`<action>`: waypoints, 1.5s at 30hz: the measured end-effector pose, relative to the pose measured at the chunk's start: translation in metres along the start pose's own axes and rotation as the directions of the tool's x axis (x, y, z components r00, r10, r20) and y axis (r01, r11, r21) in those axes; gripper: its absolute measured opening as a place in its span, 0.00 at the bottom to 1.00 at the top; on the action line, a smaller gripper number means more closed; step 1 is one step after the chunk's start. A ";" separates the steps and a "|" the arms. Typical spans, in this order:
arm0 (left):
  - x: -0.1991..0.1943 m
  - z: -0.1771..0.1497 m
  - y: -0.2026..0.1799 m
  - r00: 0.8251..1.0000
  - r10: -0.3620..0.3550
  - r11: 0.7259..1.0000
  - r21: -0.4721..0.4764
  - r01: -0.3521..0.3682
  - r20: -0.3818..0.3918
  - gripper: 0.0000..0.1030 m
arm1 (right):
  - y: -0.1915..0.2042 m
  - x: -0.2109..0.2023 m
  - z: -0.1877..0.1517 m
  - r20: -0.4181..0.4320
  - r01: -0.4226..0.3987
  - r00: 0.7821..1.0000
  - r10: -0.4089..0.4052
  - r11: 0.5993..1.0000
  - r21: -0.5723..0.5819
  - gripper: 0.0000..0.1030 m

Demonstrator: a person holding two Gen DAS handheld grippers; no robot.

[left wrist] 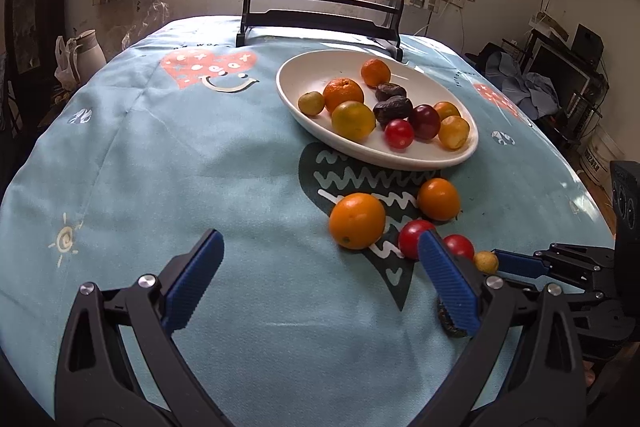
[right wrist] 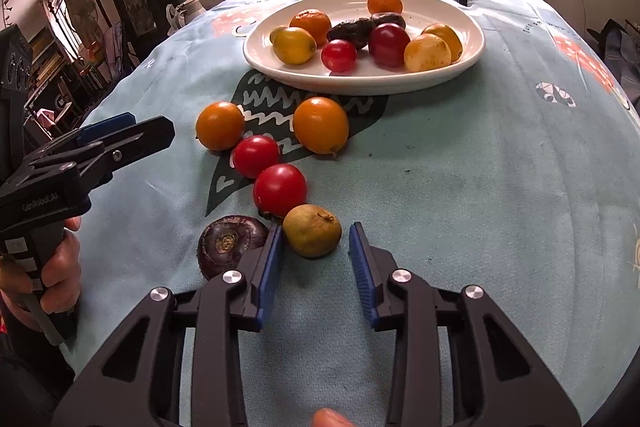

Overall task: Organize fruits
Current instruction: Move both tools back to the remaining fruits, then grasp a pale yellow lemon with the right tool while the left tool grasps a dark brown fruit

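- Cluttered room, window light lying behind; a surface [right wrist: 460, 187] under a pale blue printed cloth is carrying everything listed.
- White oval plate [right wrist: 472, 47] is sitting at the far middle, already holding small oranges, yellow fruits, red and dark tomatoes and two dark wrinkled pieces.
- Loose fruit is lying on the cloth just in front of the plate: two oranges [right wrist: 321, 125], two red tomatoes [right wrist: 280, 189], one brownish-yellow round fruit [right wrist: 312, 230], one dark purple bulb-like piece [right wrist: 230, 243].
- Right gripper [right wrist: 314, 259] is hovering low, jaws spread, the brownish-yellow fruit lying at the mouth between the tips and close to the left pad; whether it is touching is unclear.
- Left gripper [left wrist: 320, 287] is hanging over bare cloth, jaws spread wide, pinching nothing.
- Step in hand, judged: picking up the brownish-yellow fruit for the plate.
- Next move is calling for a slight advance to centre the fruit, a gentle close, then a lift clear of the neighbouring tomato.
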State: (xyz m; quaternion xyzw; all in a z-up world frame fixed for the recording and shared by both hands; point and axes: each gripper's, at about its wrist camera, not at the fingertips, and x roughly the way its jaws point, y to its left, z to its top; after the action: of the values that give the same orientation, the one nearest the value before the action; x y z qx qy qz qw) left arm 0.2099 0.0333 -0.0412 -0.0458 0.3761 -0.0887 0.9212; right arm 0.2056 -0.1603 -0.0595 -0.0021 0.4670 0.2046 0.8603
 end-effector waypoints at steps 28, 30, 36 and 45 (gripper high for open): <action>0.020 -0.033 -0.083 0.926 -0.272 0.877 0.328 0.350 -0.261 0.47 | -0.039 -0.029 -0.009 0.148 -0.071 0.988 0.040 0.975 0.210 0.28; 0.024 -0.034 -0.084 0.924 -0.266 0.879 0.325 0.350 -0.276 0.47 | -0.038 -0.029 -0.009 0.148 -0.072 0.988 0.041 0.975 0.208 0.28; 0.028 -0.036 -0.088 0.927 -0.241 0.878 0.342 0.335 -0.288 0.47 | -0.039 -0.029 -0.009 0.148 -0.070 0.988 0.039 0.975 0.209 0.28; 0.027 -0.033 -0.080 0.917 -0.282 0.888 0.284 0.361 -0.284 0.43 | -0.039 -0.029 -0.009 0.148 -0.069 0.988 0.038 0.975 0.211 0.28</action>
State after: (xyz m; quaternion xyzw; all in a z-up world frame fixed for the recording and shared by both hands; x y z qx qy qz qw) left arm 0.1954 -0.0515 -0.0712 0.0582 0.4492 -0.3074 0.8369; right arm 0.1981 -0.2078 -0.0484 0.1184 0.4236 0.1756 0.8807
